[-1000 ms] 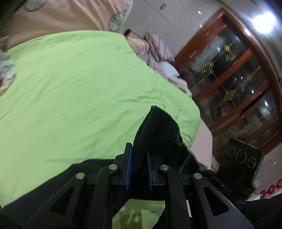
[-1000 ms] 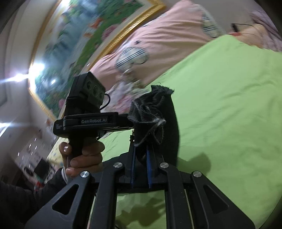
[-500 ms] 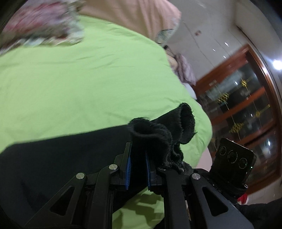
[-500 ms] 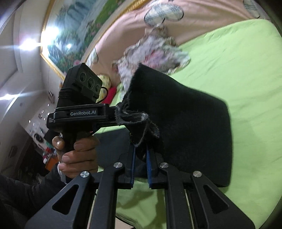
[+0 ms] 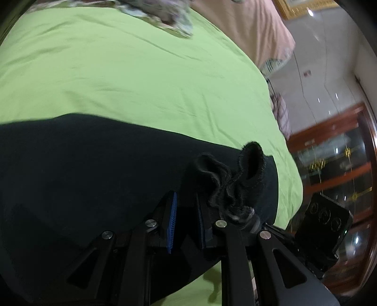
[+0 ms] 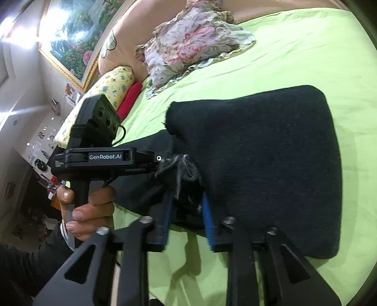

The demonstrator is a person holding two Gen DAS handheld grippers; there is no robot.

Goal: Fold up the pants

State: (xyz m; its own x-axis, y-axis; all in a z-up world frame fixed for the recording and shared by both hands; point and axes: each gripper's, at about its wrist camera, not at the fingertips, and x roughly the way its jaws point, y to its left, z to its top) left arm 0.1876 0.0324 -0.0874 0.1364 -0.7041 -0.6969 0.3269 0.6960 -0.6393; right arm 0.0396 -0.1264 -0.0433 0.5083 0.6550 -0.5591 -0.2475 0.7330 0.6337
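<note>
Left wrist view: the black pants (image 5: pixel 99 179) lie spread flat on the green bedsheet (image 5: pixel 141 70), covering the near part of the bed up to its right edge. A bunched, fuzzy hem (image 5: pixel 238 179) of the same fabric rises in a curled loop just beyond the right finger of the left gripper (image 5: pixel 186 223). The blue pads (image 5: pixel 171 226) stand a little apart, with dark fabric showing in the gap; I cannot tell whether cloth is pinched between them or simply lies below. The other gripper's camera block (image 5: pixel 322 226) sits at the right, off the bed's edge. A floral cloth (image 5: pixel 165 14) lies blurred at the far edge of the bed, and a wooden cabinet (image 5: pixel 341 153) with glass doors stands beyond the right side.

Right wrist view: the pants (image 6: pixel 259 169) are folded over, the upper layer forming a broad dark panel whose rounded corner reaches toward the middle of the bedsheet (image 6: pixel 294 51). The right gripper (image 6: pixel 188 216) has its fingers parted clearly, the blue pads (image 6: pixel 208 219) well separated; a frayed hem bunch (image 6: pixel 181 171) sits just ahead of the gap, and nothing is clamped. To the left, the left gripper (image 6: pixel 103 157) reaches in with its tip at that bunch, gripped by the left hand (image 6: pixel 87 207). A floral pillow (image 6: pixel 188 44), a yellow pillow (image 6: pixel 110 82) and a red cushion (image 6: pixel 129 96) lie along the bed's far edge.
</note>
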